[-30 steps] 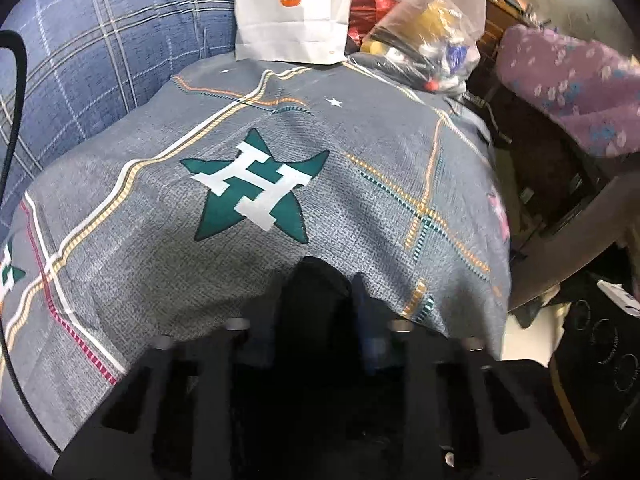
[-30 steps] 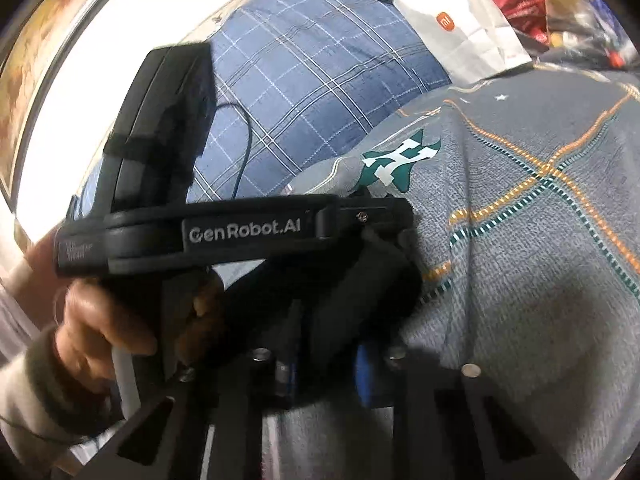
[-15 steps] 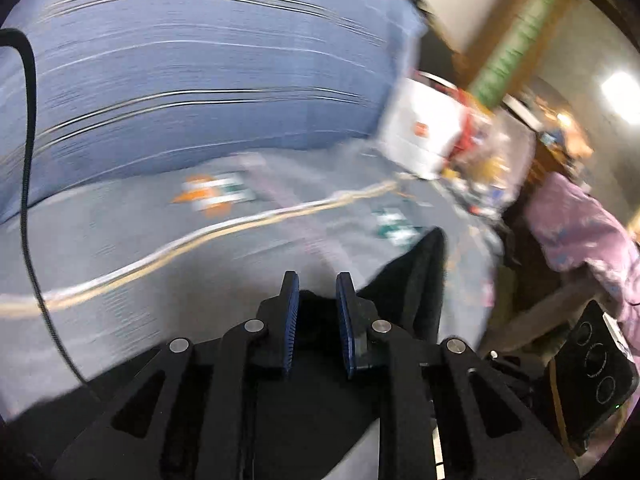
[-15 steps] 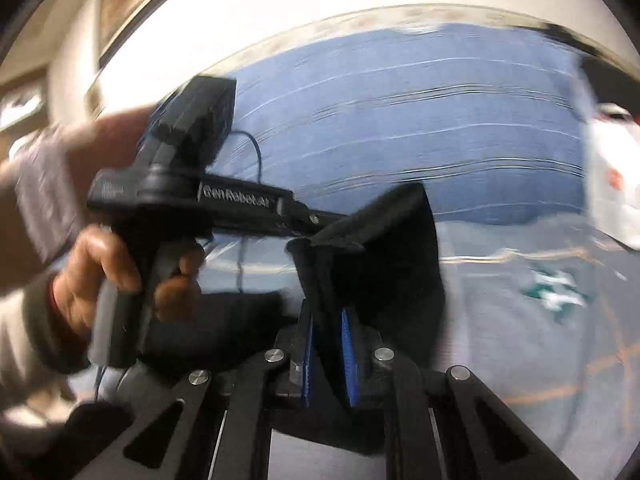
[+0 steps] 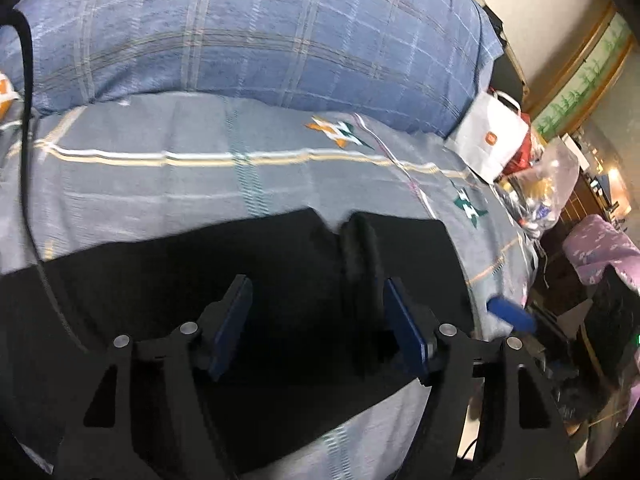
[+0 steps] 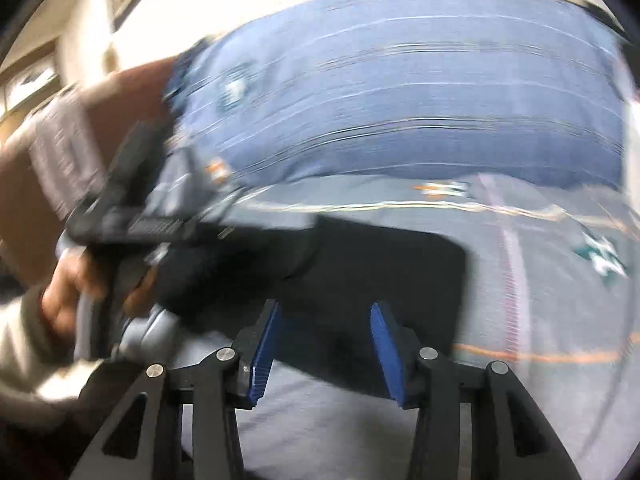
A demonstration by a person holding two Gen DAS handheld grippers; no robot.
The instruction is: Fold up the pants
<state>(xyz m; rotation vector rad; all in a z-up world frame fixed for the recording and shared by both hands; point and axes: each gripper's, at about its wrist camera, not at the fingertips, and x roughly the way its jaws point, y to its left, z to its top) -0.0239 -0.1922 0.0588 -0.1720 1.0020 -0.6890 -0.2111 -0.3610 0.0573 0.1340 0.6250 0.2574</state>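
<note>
On the grey patterned bedsheet (image 5: 168, 184), black pants (image 5: 132, 292) are seen lying flat under both claws, left claw (image 5: 316, 320) and right claw (image 6: 324, 340) each spread wide with nothing gripped, a raised fabric fold (image 5: 360, 256) touching the left claw's right pad.

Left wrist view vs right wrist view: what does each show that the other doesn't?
Left wrist only: a white paper bag, a clear plastic bag of clutter and purple floral fabric at right.

Right wrist only: the person's left hand holding the left hand-held gripper, blurred.

Both: black pants lying on the grey patterned bedsheet, the blue plaid quilt behind, and open jaws; right hand-held gripper.
</note>
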